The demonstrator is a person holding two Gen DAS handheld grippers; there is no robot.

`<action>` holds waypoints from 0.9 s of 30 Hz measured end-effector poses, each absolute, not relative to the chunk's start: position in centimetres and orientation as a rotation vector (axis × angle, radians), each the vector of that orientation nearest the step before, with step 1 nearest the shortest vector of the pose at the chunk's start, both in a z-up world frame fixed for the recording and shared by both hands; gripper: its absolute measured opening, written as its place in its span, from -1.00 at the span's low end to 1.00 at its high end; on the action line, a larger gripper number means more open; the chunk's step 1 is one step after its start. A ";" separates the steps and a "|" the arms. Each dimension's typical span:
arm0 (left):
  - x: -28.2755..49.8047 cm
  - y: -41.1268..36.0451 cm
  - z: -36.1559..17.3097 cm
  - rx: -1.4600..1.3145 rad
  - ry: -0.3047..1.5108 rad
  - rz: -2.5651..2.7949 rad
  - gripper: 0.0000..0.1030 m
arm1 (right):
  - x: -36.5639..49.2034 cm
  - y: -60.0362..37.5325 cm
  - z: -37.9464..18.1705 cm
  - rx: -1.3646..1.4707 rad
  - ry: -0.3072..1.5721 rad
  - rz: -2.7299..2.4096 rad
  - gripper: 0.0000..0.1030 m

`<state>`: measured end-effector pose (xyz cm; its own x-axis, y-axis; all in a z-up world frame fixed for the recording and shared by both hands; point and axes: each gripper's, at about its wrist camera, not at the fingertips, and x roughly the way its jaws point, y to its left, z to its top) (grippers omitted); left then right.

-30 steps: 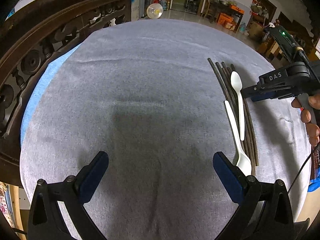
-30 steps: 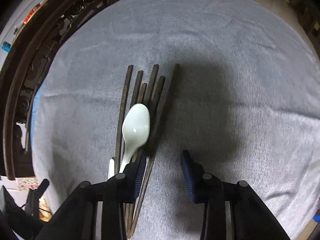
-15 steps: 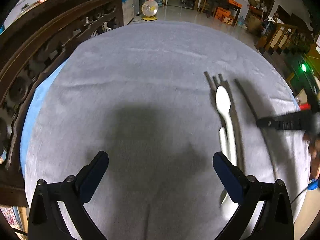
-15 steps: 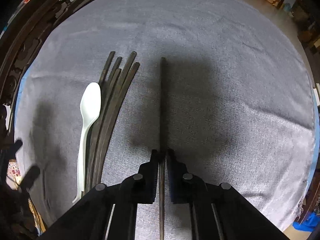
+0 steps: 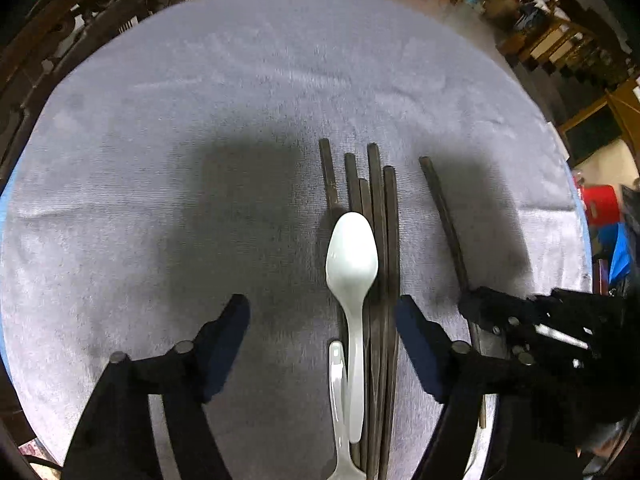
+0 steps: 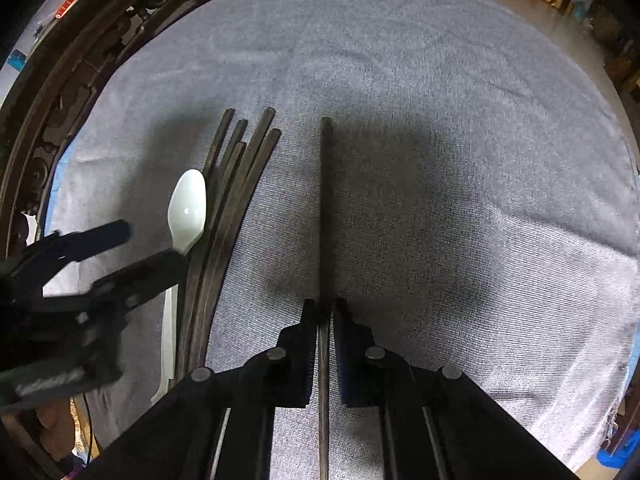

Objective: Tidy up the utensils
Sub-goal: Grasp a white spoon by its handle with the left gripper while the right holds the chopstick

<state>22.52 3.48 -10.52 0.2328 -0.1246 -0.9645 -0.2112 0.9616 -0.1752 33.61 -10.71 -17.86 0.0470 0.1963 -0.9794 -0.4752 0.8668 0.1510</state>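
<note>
Right gripper (image 6: 325, 312) seen clamped on single dark chopstick (image 6: 326, 216), frame centre, held apart from others. Left gripper (image 5: 322, 320) spread wide, nothing gripped, straddling spoon handles at lower centre. Count: five dark chopsticks (image 5: 378, 240) bunched together on grey cloth (image 5: 200, 120), sixth isolated at right; two white spoons (image 5: 352, 264) laid on bundle. Versus half a second ago: left gripper shifted across over spoons; clamped chopstick unchanged in right gripper.
</note>
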 end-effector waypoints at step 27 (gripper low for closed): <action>20.2 8.2 -8.5 -0.427 1.341 -0.056 -0.86 | 33.3 -12.8 -18.8 -0.166 1.439 0.546 -0.86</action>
<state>20.24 8.24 -8.46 0.2391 -0.2816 -0.9293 -0.2027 0.9215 -0.3314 33.28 -12.81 -18.81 0.0342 0.2553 -0.9663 -0.4501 0.8672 0.2131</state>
